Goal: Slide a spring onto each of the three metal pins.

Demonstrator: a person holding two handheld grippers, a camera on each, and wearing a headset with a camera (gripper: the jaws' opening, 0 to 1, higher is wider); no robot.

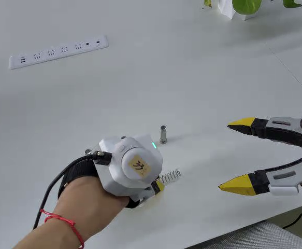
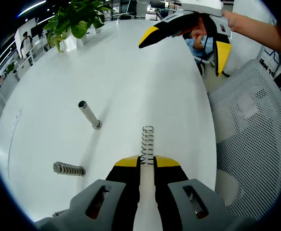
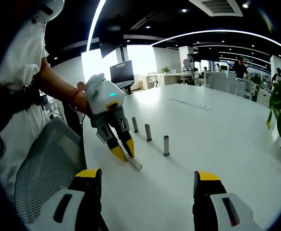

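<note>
My left gripper (image 1: 158, 185) is low over the white table, shut on one end of a loose spring (image 1: 170, 177) that pokes out past its yellow tips. In the left gripper view the spring (image 2: 147, 142) lies forward between the closed jaws. A bare metal pin (image 1: 163, 134) stands just beyond it. In the right gripper view, two pins wearing springs (image 3: 135, 124) (image 3: 148, 132) stand in a row with the bare pin (image 3: 166, 145). My right gripper (image 1: 237, 154) hovers open to the right, holding nothing, well apart from the pins.
A white power strip (image 1: 57, 51) lies at the far left of the table. A potted plant (image 1: 239, 8) stands at the far edge. A grey mesh chair (image 2: 256, 130) sits beyond the near table edge (image 1: 275, 212). A person stands behind the left gripper in the right gripper view.
</note>
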